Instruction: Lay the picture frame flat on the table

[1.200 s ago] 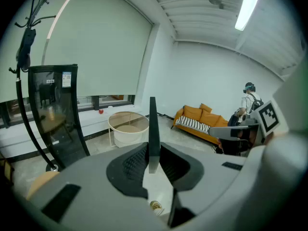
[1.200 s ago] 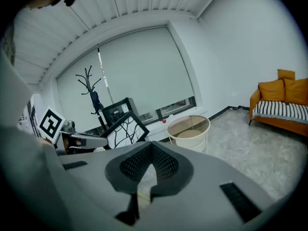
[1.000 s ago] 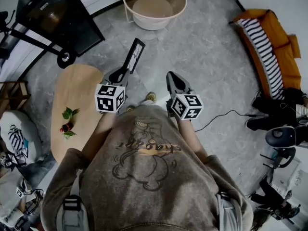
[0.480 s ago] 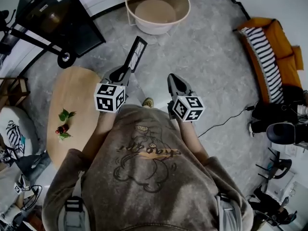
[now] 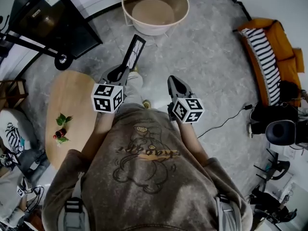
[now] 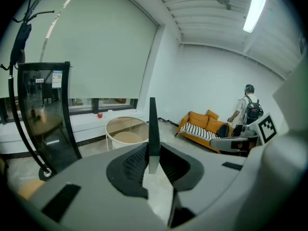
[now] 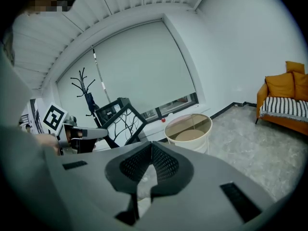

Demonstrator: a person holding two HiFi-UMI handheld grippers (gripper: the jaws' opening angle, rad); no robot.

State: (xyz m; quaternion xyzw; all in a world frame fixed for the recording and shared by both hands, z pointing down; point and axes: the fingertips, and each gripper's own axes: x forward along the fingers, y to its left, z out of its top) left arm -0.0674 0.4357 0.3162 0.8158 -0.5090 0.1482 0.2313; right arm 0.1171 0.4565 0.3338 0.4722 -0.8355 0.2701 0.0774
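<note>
The black picture frame (image 5: 134, 51), with a branch drawing on white, stands upright in the air over the grey floor. My left gripper (image 5: 124, 71) is shut on its lower edge. In the left gripper view the frame (image 6: 153, 124) shows edge-on, pinched between the ribbed pads (image 6: 137, 159). My right gripper (image 5: 173, 79) hovers to the right of it, shut with nothing in it; its tips (image 7: 152, 146) meet. From the right gripper view the frame (image 7: 122, 123) and the left gripper (image 7: 79, 134) are at the left. The oval wooden table (image 5: 72, 95) lies to the left of both grippers.
A sprig with leaves and red fruit (image 5: 59, 128) lies on the wooden table. A round basket-like side table (image 5: 155, 6) stands ahead, a black glass cabinet on wheels (image 5: 45, 18) at the upper left, an orange sofa (image 5: 269, 47) at the right. A cable (image 5: 221, 119) runs across the floor.
The person has stepped a little way across the floor, carrying both grippers along. The frame stays upright in the left gripper, its top now nearer the round side table.
</note>
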